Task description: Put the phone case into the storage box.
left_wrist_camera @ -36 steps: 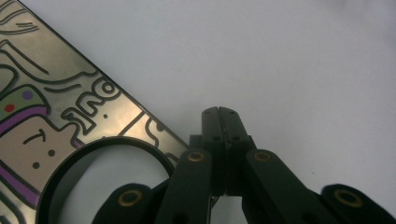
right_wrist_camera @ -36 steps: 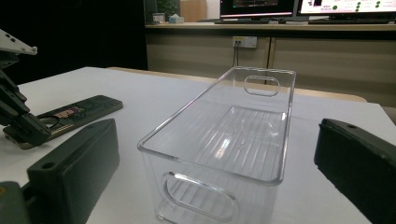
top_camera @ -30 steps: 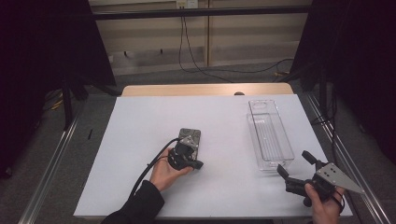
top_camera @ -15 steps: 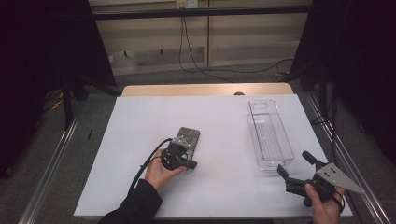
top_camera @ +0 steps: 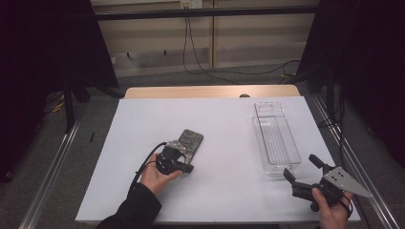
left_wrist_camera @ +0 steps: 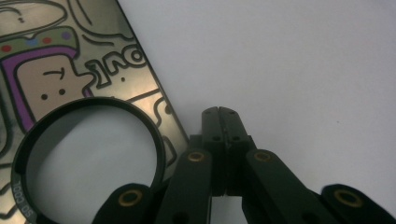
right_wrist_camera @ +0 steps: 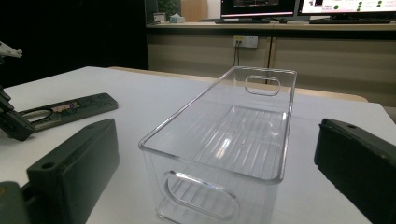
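A flat dark phone case (top_camera: pixel 190 140) with a cartoon print lies on the white table (top_camera: pixel 224 119), left of centre. In the left gripper view the case (left_wrist_camera: pixel 51 70) carries a black ring (left_wrist_camera: pixel 119 104) at its near end. My left gripper (top_camera: pixel 189 168) rests low beside the case's near end, and its jaws (left_wrist_camera: pixel 223 116) are shut with nothing between them. A clear plastic bin (top_camera: pixel 276 138) stands at the right. My right gripper (top_camera: pixel 300 166) is open just in front of the bin's near end (right_wrist_camera: pixel 219 154); its jaws stand wide and empty.
The table's right edge and a metal rail (top_camera: pixel 363 171) run close beside the right hand. A black cable (top_camera: pixel 143 167) trails from the left gripper toward the person's sleeve. The phone case (right_wrist_camera: pixel 70 108) and the left gripper (right_wrist_camera: pixel 11 123) appear at the left of the right gripper view.
The left hand with its shut gripper has slid left and toward the person, off the case's near end. The right hand has stayed put.
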A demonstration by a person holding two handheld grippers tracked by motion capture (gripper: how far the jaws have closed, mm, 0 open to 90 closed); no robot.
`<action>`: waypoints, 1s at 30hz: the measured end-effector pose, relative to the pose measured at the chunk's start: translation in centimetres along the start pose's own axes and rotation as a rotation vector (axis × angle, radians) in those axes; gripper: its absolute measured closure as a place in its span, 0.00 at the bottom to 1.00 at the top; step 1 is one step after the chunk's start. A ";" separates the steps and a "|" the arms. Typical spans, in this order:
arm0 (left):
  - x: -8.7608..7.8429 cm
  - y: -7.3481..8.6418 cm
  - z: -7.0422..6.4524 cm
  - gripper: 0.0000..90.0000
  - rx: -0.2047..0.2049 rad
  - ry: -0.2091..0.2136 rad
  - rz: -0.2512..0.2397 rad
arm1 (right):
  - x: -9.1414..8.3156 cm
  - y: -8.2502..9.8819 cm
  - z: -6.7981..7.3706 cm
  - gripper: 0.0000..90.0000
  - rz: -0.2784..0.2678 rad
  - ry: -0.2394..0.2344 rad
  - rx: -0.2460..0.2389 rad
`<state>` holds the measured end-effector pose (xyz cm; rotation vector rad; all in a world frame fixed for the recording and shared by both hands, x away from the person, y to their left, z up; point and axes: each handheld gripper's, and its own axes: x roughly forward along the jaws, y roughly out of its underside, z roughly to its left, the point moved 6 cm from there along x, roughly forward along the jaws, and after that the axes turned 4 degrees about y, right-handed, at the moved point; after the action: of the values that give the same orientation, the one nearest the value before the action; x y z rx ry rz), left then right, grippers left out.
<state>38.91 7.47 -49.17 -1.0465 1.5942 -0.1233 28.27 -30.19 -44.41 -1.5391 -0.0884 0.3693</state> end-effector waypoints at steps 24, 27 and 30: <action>-2.9 1.9 2.4 1.00 -0.050 -0.073 -0.006 | 0.0 0.0 0.0 0.00 -0.001 0.001 -0.001; -3.2 2.1 2.8 1.00 -0.061 -0.085 -0.014 | 0.0 0.0 0.0 0.00 -0.001 0.001 -0.001; -3.4 2.2 3.2 1.00 -0.057 -0.096 -0.009 | 0.0 0.0 0.0 0.00 0.001 0.000 -0.002</action>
<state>40.11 12.50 -48.98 -1.0876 1.5139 -0.0331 28.31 -30.16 -44.41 -1.5414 -0.0883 0.3696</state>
